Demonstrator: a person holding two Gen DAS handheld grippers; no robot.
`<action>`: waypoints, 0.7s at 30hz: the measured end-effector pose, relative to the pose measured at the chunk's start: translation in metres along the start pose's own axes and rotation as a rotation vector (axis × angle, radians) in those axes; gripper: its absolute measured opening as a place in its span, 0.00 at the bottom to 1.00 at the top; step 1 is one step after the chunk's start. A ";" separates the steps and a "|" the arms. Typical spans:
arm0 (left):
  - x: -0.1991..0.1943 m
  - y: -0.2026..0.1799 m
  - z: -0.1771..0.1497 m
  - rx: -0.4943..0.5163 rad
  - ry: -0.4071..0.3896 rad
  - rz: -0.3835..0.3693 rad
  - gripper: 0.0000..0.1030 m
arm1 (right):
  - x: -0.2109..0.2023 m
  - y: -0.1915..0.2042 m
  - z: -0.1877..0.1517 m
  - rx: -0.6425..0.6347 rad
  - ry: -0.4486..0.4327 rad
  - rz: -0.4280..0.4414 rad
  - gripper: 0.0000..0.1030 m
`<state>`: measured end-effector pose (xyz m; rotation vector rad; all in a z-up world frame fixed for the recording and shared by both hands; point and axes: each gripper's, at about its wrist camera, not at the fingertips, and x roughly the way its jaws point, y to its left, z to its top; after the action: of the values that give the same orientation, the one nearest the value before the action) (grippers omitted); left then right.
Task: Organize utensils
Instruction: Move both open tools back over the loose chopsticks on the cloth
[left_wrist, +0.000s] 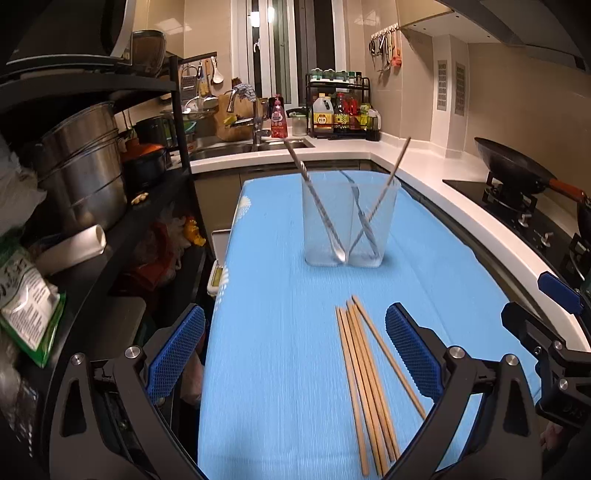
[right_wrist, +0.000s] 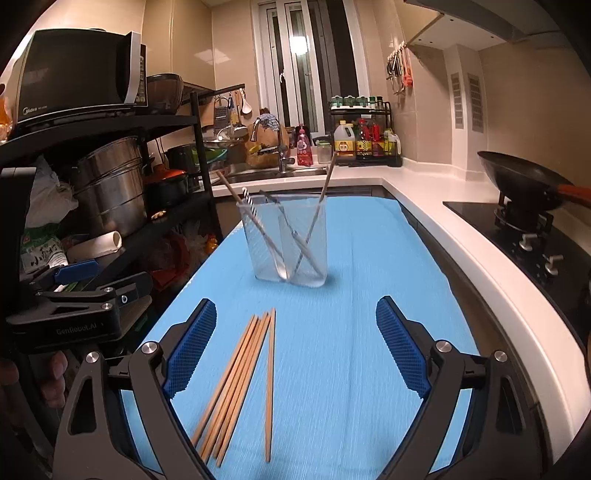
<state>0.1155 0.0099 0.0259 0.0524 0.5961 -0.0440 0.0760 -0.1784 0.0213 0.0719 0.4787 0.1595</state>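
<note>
Both tools stand released with nothing between their blue pads: the left tool (left_wrist: 295, 354) and the right tool (right_wrist: 295, 347) each hover over the blue-covered tabletop (right_wrist: 351, 387). The wooden chopsticks (left_wrist: 364, 376) lie loose in a rough bundle, just inside the left tool's right-hand pad and, for the right tool, just inside its left-hand pad, so they sit between the two tools. Farther ahead of both stands the clear holder (right_wrist: 290, 243), already carrying a few metal utensils leaning crosswise. I'd judge the chopsticks light, stiff and rather smooth, apt to roll or fan apart on the cloth; pinching the bundle across its middle, where the sticks lie closest together, looks safest, since one stick strays off at an angle. The holder seems light plastic and could tip if nudged. The right wrist view shows a striped straw (right_wrist: 249, 201) in the holder's near-left corner and a hand (right_wrist: 33, 380) gripping the left tool's body; the left wrist view shows neither, but it does catch the right tool's blue fingertip (left_wrist: 559, 291) off to its right.
</note>
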 end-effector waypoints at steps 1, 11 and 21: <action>-0.001 -0.001 -0.008 0.001 0.008 -0.002 0.93 | -0.002 0.000 -0.007 0.005 0.003 -0.003 0.85; -0.002 -0.013 -0.068 0.007 0.070 0.005 0.93 | -0.010 0.004 -0.063 0.011 0.077 -0.017 0.85; 0.006 -0.012 -0.105 -0.019 0.126 0.012 0.93 | -0.004 0.005 -0.094 0.012 0.131 -0.031 0.85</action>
<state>0.0605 0.0046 -0.0647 0.0409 0.7221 -0.0235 0.0283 -0.1709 -0.0594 0.0660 0.6116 0.1313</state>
